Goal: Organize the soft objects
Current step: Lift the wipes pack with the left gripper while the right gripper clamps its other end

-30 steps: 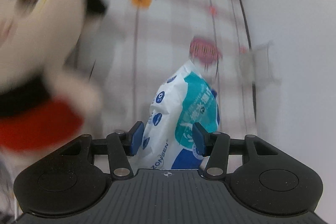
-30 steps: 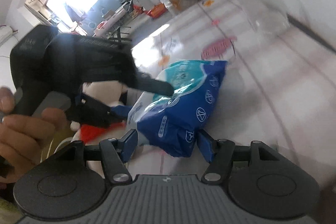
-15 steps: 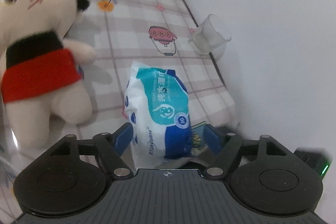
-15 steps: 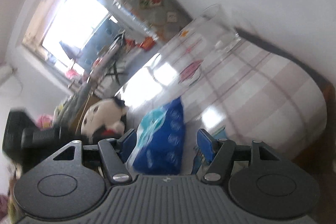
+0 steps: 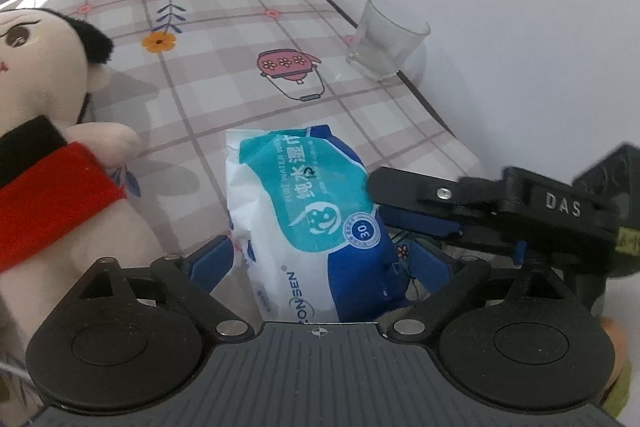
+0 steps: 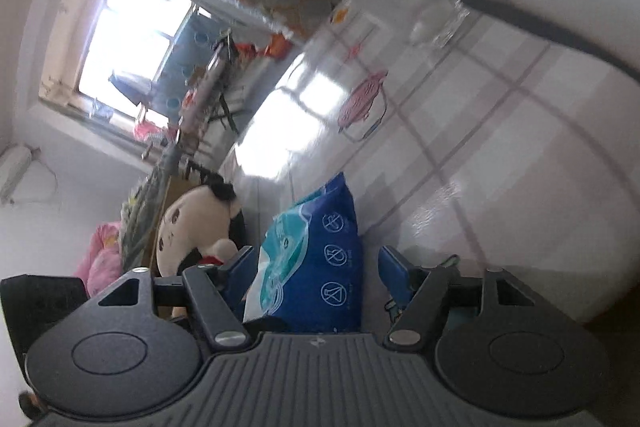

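Wipes pack [image 5: 304, 215] lies between both grippers' opening jaws, unclamped.

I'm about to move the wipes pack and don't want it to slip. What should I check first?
1. Wipes pack lying on the tablecloth: ok.
2. Left hand-held gripper clear of the pack, jaws opening: ok.
3. Right hand-held gripper straddles the pack: ok.
4. Right pads pressing the pack: not ok, jaws opening.
5. Plush doll apart from the pack: ok.
6. Glass upright, out of the way: ok.
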The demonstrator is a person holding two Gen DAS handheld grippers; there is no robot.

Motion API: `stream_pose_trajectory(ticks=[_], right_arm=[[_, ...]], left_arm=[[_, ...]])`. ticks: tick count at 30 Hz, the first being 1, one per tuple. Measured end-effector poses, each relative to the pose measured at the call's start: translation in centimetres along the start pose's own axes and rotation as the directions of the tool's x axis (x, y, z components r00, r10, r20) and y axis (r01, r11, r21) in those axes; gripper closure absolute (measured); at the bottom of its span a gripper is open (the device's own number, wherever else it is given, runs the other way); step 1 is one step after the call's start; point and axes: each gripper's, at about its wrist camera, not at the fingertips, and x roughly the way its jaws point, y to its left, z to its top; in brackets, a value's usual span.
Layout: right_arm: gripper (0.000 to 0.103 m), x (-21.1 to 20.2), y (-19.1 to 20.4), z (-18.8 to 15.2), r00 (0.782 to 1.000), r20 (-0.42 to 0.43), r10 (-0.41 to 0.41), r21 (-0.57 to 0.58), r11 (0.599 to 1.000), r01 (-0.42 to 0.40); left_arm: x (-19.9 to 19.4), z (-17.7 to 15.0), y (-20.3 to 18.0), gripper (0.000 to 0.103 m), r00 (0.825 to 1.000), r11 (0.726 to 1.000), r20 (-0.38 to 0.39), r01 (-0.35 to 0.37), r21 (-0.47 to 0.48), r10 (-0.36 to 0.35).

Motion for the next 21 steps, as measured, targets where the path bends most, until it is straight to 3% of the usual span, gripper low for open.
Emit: stream_pose_trajectory(ticks=[4, 9, 16, 21], right_arm=[[0.045, 0.2, 1.0, -0.3, 1.000, -0.021, -0.008, -0.032, 0.999, 0.007], [0.040, 0.9, 1.5, -0.4, 0.997, -0.062, 0.039, -0.021, 0.999, -0.040], [0.039, 0.5, 0.7, -0.2, 0.989, -0.086, 0.121, 0.041, 0.992, -0.118], [0.040, -0.7, 0.3, 0.1, 0.998, -0.018, 0.068, 0.057, 0.996, -0.067]], left_arm=[[1.0, 0.0, 0.0, 0.008, 1.000, 1.000, -0.012, 0.011, 0.026, -0.011], [1.4, 0.2, 0.4, 0.008, 1.000, 1.000, -0.020, 0.020, 0.022, -0.019], [2.0, 0.4, 0.4, 0.006, 0.999, 0.999, -0.018, -0.027, 0.037, 0.028], [2.0, 0.2, 1.1, 0.006, 0.999, 1.000, -0.033, 0.026, 0.011, -0.026]])
